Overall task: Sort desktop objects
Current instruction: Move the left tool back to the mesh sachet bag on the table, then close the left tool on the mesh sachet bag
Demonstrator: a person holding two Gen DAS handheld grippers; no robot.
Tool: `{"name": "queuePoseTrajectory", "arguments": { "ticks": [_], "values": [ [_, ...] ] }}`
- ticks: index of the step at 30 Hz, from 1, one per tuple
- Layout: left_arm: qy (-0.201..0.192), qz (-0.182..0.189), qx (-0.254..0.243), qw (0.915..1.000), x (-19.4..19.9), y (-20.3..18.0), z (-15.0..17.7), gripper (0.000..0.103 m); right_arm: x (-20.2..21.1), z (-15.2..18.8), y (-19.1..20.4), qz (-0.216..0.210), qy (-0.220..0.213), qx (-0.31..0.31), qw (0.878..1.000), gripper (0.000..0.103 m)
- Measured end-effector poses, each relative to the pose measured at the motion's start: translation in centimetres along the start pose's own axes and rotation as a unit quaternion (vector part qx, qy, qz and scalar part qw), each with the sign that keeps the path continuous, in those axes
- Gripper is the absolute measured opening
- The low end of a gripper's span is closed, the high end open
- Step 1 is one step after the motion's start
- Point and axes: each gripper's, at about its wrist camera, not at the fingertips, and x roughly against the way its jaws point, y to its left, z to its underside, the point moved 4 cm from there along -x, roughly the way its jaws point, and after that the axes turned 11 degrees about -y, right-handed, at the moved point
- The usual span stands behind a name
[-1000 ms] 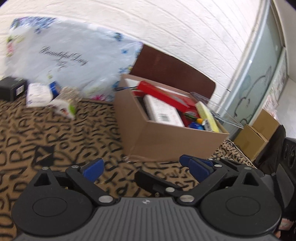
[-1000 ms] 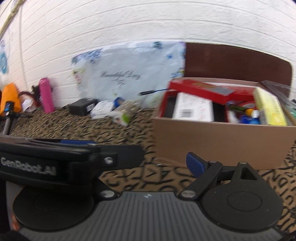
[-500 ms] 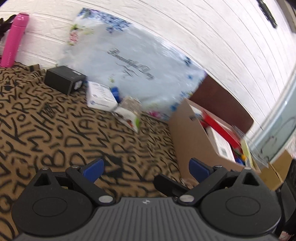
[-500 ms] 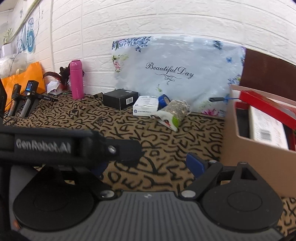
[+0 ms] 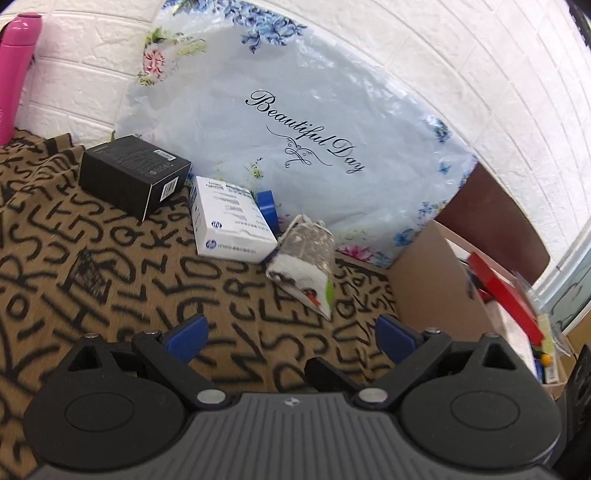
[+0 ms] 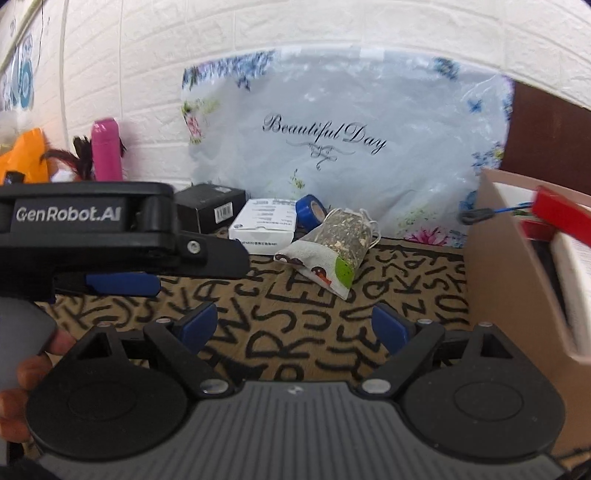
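Both views swung from cardboard box (image 6: 517,280) toward sachet (image 6: 332,254)

1. Black box (image 5: 133,173): ahead-left of the jaws, lying flat.
2. White box (image 5: 231,221): flat, just beside it.
3. Blue tape roll (image 6: 311,209): behind.
4. Speckled pouch (image 6: 338,247): straight ahead, lying tilted.
5. Cardboard box (image 6: 517,266): right, open, filled.

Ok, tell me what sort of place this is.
Probably a home or small-office desk set against a white brick wall: a letter-print cloth covers it, with a half-filled cardboard box and small product boxes.
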Motion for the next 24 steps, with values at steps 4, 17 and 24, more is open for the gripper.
{"name": "queuePoseTrajectory", "arguments": {
  "ticks": [4,17,24],
  "values": [
    [0.006,-0.002,0.01,0.9999,-2.7,1.0,-0.8,0.092,-3.3,-0.1,-0.4,0.02,0.006,0.001,1.0,0.087],
    [0.039,0.022,0.008,0.999,-9.7,1.0,-0.8,0.04,-10.2,-0.1,-2.8,0.045,0.035,0.009,0.998,0.064],
    [0.045,0.024,0.005,0.9987,-9.1,0.7,-0.3,0.012,-10.1,0.0,-2.5,0.033,0.033,0.023,0.999,0.028]
  ]
}}
